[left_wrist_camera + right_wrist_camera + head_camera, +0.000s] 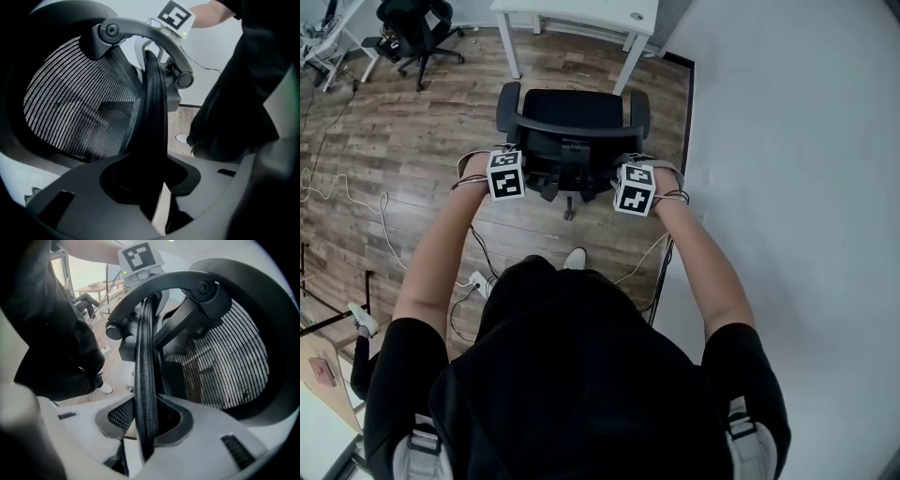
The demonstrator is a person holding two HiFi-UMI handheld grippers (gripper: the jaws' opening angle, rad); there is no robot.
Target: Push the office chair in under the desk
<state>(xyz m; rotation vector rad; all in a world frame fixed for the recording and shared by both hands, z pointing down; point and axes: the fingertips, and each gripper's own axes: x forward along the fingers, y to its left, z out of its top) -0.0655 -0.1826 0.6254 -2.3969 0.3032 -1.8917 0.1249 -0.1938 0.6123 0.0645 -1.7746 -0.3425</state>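
A black mesh office chair (572,117) stands on the wood floor just in front of the white desk (581,13), its seat facing the desk. My left gripper (507,172) is shut on the left part of the backrest's top rim, and my right gripper (635,187) is shut on the right part. In the left gripper view the dark backrest rim (154,112) runs between the jaws of my left gripper (157,187), with the mesh (70,108) to its left. The right gripper view shows the same rim (145,376) clamped in my right gripper (145,427).
A white wall (787,141) runs close along the right. A second black chair (417,28) stands at the far left by another table. Cables (356,202) and a power strip (478,281) lie on the floor. The person's shoe (574,258) is just behind the chair base.
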